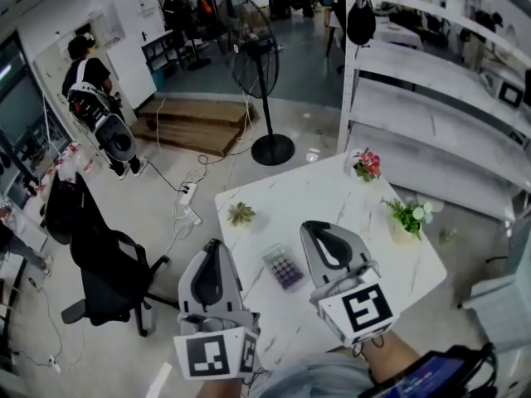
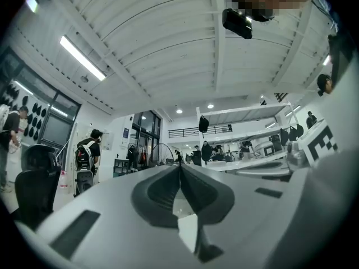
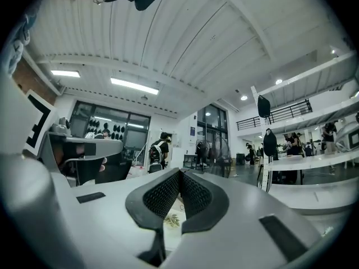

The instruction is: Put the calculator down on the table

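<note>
A small calculator point(image 1: 282, 266) with purple keys lies flat on the white marble table point(image 1: 332, 193), in the head view between my two grippers. My left gripper point(image 1: 214, 245) is raised to the calculator's left, jaws closed tip to tip with nothing in them. My right gripper point(image 1: 312, 225) is lifted just right of the calculator, also shut and empty. In the left gripper view the left gripper point(image 2: 179, 167) points out level across the room, pads point(image 2: 162, 192) together. The right gripper point(image 3: 179, 174) in its own view shows meshed pads point(image 3: 162, 194) pressed shut, a strip of table below them.
On the table stand a small green plant point(image 1: 241, 214), a pot of pink flowers point(image 1: 366, 165) and a green plant with white blooms point(image 1: 408, 215). A standing fan point(image 1: 259, 56) is beyond the table, a black office chair point(image 1: 108, 268) to its left, white shelves point(image 1: 440, 114) to its right.
</note>
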`<state>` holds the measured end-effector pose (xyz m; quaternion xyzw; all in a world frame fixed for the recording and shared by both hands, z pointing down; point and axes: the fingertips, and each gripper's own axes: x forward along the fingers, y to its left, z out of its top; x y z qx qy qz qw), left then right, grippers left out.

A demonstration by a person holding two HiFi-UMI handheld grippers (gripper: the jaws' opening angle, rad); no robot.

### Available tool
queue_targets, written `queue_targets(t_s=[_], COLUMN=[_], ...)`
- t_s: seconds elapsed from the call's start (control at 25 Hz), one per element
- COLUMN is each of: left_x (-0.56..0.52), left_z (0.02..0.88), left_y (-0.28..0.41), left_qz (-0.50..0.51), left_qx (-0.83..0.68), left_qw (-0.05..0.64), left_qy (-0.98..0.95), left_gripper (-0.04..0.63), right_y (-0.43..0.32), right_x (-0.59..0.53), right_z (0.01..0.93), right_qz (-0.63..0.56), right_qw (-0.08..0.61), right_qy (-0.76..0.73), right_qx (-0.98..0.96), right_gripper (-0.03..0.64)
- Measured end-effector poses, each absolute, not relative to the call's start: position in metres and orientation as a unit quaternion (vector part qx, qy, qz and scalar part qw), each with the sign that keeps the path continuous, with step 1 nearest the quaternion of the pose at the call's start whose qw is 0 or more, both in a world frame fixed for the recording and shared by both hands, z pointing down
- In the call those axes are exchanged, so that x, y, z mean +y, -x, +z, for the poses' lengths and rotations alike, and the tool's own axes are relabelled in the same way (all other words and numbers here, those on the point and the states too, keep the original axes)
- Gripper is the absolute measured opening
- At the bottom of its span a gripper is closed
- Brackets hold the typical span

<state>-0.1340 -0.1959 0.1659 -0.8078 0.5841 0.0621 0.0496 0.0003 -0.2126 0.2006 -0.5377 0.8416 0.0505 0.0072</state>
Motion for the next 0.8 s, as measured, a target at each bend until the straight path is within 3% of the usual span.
queue_targets(t_s=[0.8], left_x=[-0.1939], left_z=[0.1704], left_y=[0.1238], left_qz=[0.060], left_qx=[0.587], left_qw=[0.043], left_qy=[0.806], left_gripper=[0.009], right_y=[-0.0088], right_x=[-0.2119], right_z=[0.2005], right_qz=[0.048], right_qw=[0.016], right_qy=[0.534], right_qx=[0.844], right_gripper=[0.017])
